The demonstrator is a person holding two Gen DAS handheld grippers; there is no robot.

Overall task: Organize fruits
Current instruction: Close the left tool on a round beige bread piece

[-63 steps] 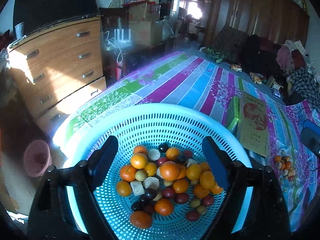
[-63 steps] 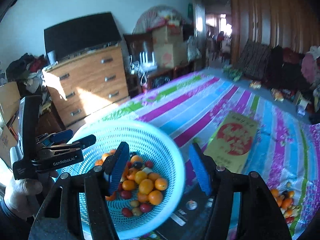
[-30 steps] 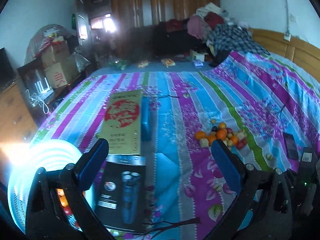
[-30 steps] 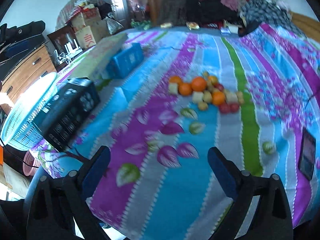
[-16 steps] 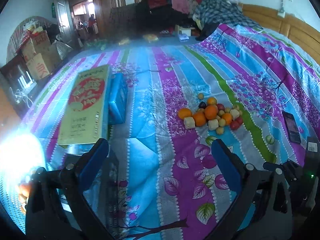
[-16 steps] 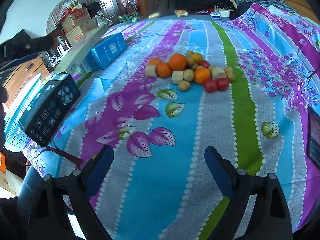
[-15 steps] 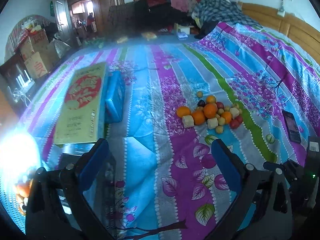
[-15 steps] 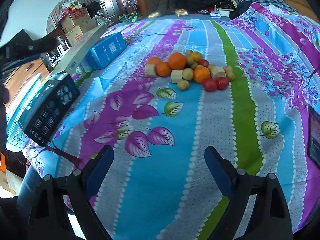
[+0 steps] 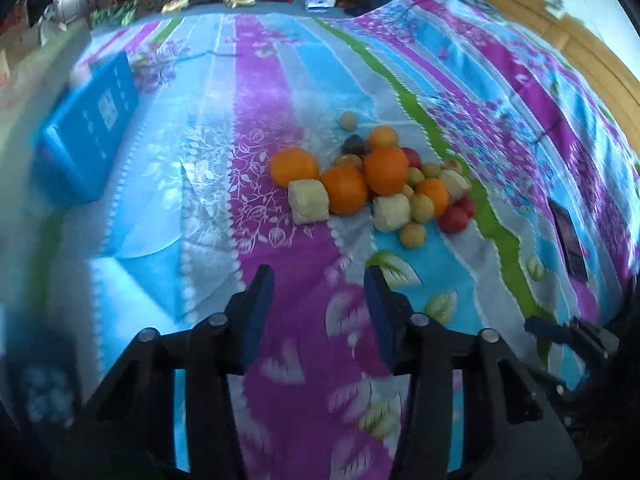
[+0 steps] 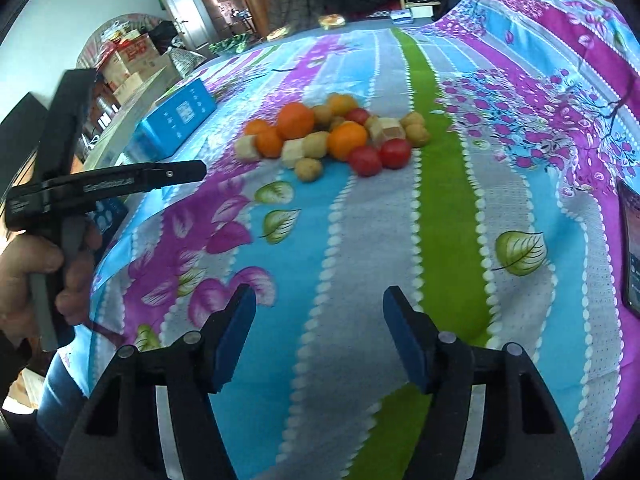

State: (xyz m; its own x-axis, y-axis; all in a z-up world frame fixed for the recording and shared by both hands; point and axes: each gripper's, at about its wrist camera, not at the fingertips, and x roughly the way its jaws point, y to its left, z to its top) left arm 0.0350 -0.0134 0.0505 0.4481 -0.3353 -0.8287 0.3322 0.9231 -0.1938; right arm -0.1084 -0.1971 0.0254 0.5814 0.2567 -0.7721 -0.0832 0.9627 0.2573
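Note:
A pile of fruit (image 9: 372,180) lies on the striped bedspread: oranges, small yellow fruits, red tomatoes and pale cubes. It also shows in the right wrist view (image 10: 332,136). My left gripper (image 9: 318,292) is open and empty, just short of the pile, in line with the near orange (image 9: 344,195). My right gripper (image 10: 318,312) is open and empty, farther back from the pile. The left gripper's body (image 10: 104,188) shows at the left of the right wrist view, held by a hand.
A blue box (image 9: 88,136) lies left of the pile, also in the right wrist view (image 10: 176,118). A dark phone (image 9: 570,236) lies on the bedspread at the right. Clothes and boxes stand at the far end of the bed.
Both grippers have moved away from the blue basket and toward the fruit pile. The left gripper's fingers now stand closer together than before. The basket is out of view.

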